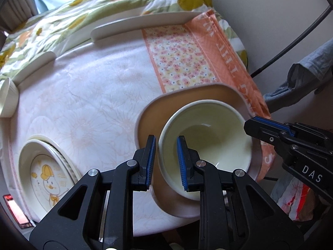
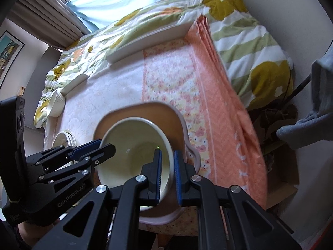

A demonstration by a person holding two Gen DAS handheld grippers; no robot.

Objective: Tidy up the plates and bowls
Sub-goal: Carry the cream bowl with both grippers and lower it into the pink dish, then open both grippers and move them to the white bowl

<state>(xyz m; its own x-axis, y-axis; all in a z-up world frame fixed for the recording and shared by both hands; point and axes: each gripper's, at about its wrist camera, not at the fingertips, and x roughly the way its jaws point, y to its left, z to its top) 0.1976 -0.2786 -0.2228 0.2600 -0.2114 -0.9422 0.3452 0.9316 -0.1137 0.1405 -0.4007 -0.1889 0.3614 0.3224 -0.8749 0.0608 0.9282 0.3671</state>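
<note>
A cream bowl [image 1: 208,139] sits on a brown, squarish plate [image 1: 177,108] at the table's near right. My left gripper [image 1: 165,162] straddles the bowl's left rim, one finger inside and one outside, jaws closed on the rim. My right gripper [image 2: 167,173] does the same on the bowl's [image 2: 135,145] right rim above the brown plate [image 2: 145,112]. The right gripper also shows in the left wrist view [image 1: 268,129], and the left gripper in the right wrist view [image 2: 91,148].
A stack of white plates with a duck picture [image 1: 47,175] lies at the near left. A small white ribbed bowl [image 1: 8,98] stands at the left edge. Long white dishes [image 1: 143,24] lie at the table's far edge. An orange cloth [image 1: 224,52] drapes the right side.
</note>
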